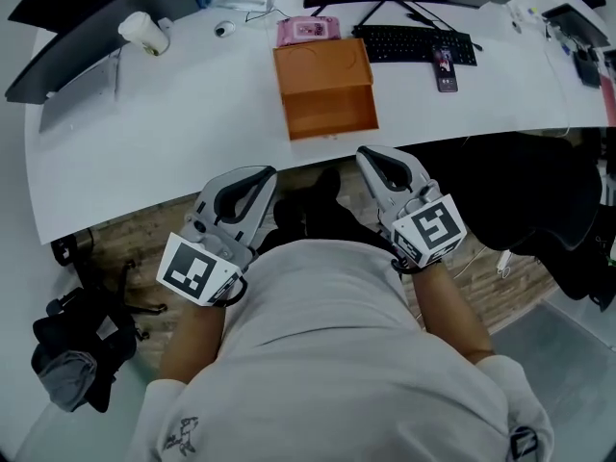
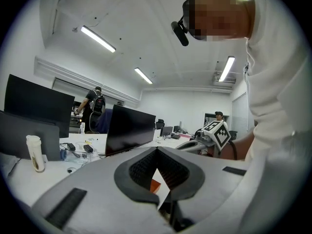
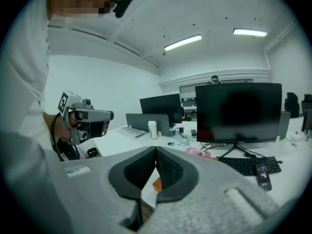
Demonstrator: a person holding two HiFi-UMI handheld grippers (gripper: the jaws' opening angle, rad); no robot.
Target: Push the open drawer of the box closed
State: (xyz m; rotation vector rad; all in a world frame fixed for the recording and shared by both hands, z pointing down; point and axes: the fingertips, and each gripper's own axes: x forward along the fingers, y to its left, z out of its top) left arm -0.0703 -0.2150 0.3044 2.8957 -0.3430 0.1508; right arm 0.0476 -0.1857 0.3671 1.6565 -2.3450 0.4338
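An orange rectangular box (image 1: 320,64) sits on the white bench (image 1: 173,133), and its drawer (image 1: 330,112) is pulled out towards the bench's near edge. A pink packet (image 1: 308,30) lies just behind the box, a black keyboard (image 1: 414,44) lies to the box's right, and a dark phone (image 1: 446,68) rests near the keyboard. Both grippers are held off the bench, on the near side of the box and well apart from it. The left gripper (image 1: 265,173) is off the drawer's left corner and the right gripper (image 1: 371,154) is below its right corner. Each gripper has its jaw tips pressed together with nothing between them.
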